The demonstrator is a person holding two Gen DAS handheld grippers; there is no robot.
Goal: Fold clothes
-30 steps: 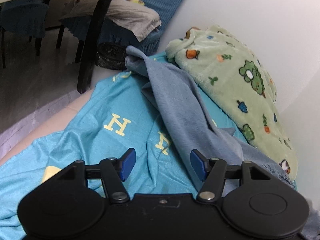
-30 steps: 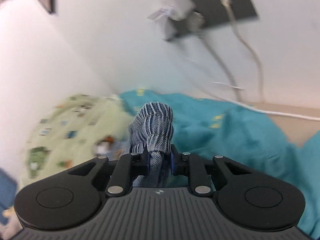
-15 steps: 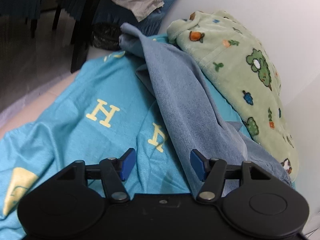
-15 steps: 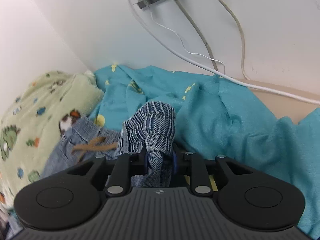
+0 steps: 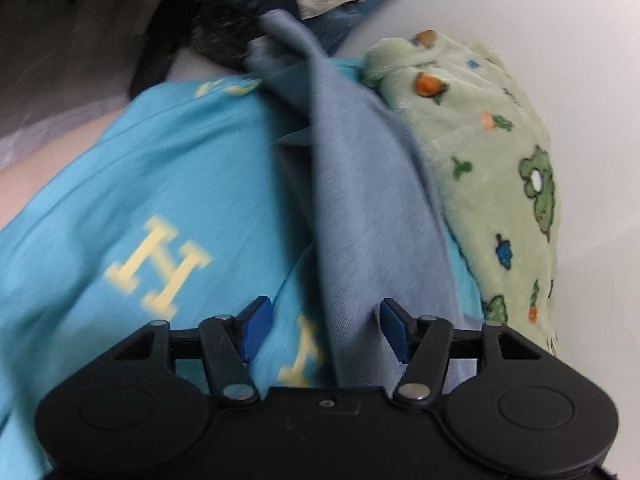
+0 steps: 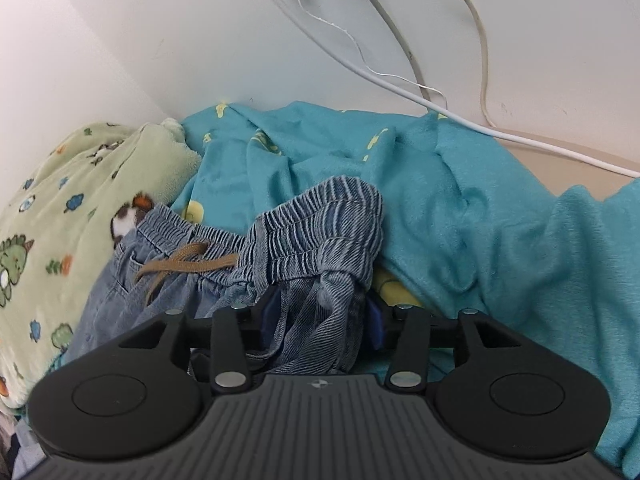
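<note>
Between the right gripper's (image 6: 320, 322) blue pads, a bunched fold of the denim trousers (image 6: 316, 236) is sitting loosely; the jaws have just been opening, and the pads are now standing clear on both sides, so the cloth is being let go rather than gripped. The gathered waistband is lying directly ahead of those jaws, with its tan drawstring (image 6: 188, 262) trailing off to the left toward the green fleece blanket (image 6: 72, 184). Seen from the other wrist, the trouser leg (image 5: 360, 200) is running as a long grey-blue strip away from the left gripper (image 5: 322, 330), whose jaws are parted and empty, hovering just above the near end of that strip. Judging by this, the left hand is placed better for the leg, the right for the waist. Everything is lying on a turquoise sheet (image 5: 180, 184) printed with yellow letters, rumpled into folds near the white wall (image 6: 180, 40), where cables (image 6: 400, 80) are hanging down from a socket; the left view is blurring slightly.
</note>
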